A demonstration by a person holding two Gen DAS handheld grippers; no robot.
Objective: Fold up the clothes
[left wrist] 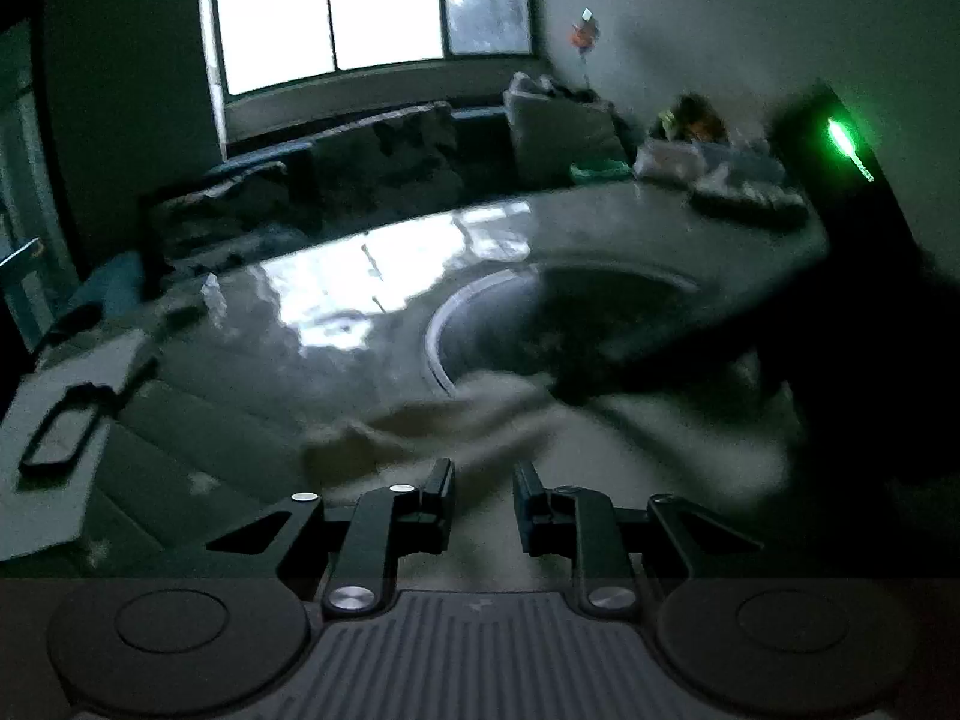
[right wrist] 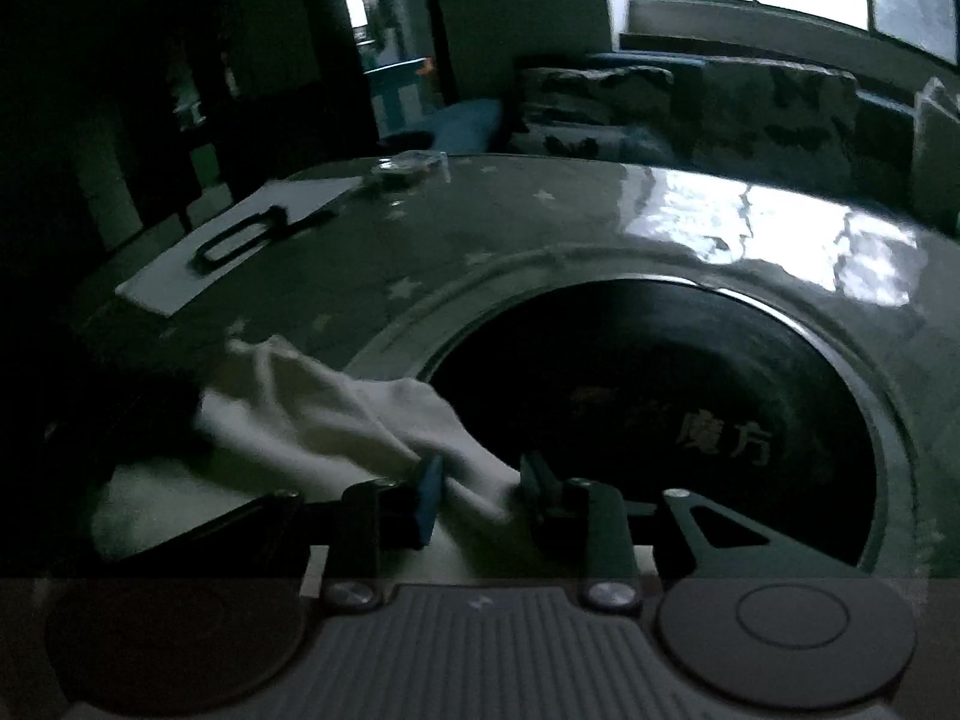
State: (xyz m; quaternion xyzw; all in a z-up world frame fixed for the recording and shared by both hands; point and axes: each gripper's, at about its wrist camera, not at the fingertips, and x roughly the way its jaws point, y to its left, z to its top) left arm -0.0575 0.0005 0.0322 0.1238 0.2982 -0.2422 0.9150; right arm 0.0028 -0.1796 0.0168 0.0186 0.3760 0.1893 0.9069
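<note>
A pale cloth garment (left wrist: 480, 426) lies crumpled on the glossy table (left wrist: 336, 300), blurred in the left wrist view. My left gripper (left wrist: 483, 474) is open just above its near edge, with nothing between the fingers. In the right wrist view the same pale garment (right wrist: 336, 414) runs from the left down between the fingers of my right gripper (right wrist: 480, 474), which is open with cloth lying in the gap. The dark shape at the right of the left wrist view is the other gripper (left wrist: 840, 276) with a green light.
A black round disc with a light rim (right wrist: 660, 414) is set in the table beside the garment. A white sheet with a black frame (right wrist: 240, 240) lies at the far left. A sofa with cushions (left wrist: 384, 168) and a window stand behind. Clutter (left wrist: 720, 174) sits at the table's far right.
</note>
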